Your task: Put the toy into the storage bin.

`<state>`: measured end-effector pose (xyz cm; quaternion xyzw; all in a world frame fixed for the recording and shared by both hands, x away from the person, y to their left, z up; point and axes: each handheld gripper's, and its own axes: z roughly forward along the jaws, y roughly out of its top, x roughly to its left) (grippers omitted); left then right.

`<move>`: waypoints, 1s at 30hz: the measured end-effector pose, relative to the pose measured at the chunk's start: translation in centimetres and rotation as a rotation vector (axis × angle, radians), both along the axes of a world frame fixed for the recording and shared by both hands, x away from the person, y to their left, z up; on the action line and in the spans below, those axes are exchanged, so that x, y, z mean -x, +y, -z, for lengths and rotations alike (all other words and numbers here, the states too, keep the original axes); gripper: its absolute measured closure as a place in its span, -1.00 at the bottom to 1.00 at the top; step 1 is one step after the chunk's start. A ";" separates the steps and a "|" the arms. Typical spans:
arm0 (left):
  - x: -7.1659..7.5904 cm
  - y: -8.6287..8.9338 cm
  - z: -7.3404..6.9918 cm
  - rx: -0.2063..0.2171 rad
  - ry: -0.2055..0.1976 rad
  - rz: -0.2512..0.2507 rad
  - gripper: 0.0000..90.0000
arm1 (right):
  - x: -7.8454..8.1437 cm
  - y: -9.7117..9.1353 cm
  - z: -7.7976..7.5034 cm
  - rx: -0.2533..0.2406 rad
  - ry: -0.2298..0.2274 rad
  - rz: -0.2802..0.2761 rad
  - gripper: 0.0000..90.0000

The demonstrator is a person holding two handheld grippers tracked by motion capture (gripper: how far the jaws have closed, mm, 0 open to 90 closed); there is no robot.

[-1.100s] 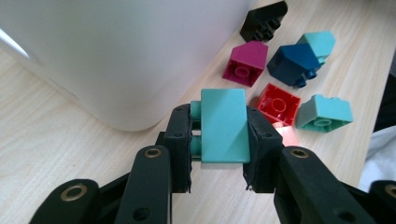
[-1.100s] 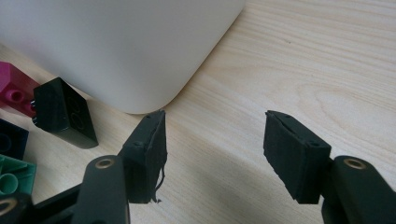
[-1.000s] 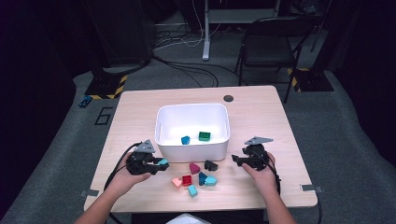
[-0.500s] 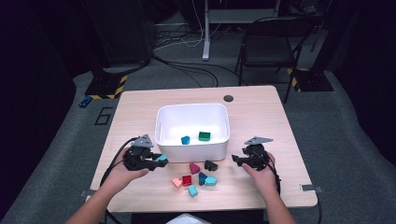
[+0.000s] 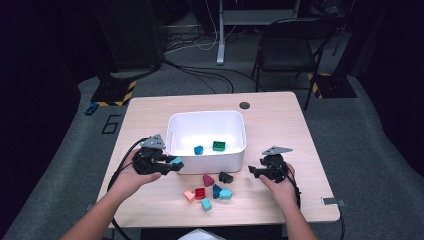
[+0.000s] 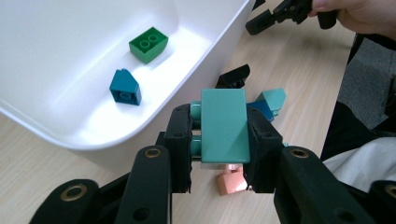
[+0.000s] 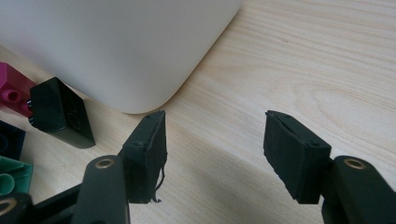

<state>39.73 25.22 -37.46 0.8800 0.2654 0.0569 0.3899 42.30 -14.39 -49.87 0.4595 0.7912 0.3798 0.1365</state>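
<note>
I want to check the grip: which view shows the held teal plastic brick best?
The left gripper view: the teal plastic brick sits large and sharp, clamped in the left claw. The high view shows it tiny; the right gripper view gives nothing useful.

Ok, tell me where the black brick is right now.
In the high view the black brick lies on the table, just in front of the white bin, beside the magenta brick.

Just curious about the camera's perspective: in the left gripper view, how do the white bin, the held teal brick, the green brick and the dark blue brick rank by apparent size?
1. white bin
2. teal brick, enlarged by nearness
3. green brick and dark blue brick: look alike
</note>
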 end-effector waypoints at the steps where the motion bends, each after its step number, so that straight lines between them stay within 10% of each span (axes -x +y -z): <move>1: 0.0 -0.1 -0.2 -0.004 -0.005 0.002 0.49 | 0.0 0.0 0.0 0.001 -0.001 0.001 -0.14; 30: -5.8 -5.0 -3.1 0.018 0.004 0.044 0.49 | -0.1 -0.4 0.0 -0.001 0.000 0.006 -0.14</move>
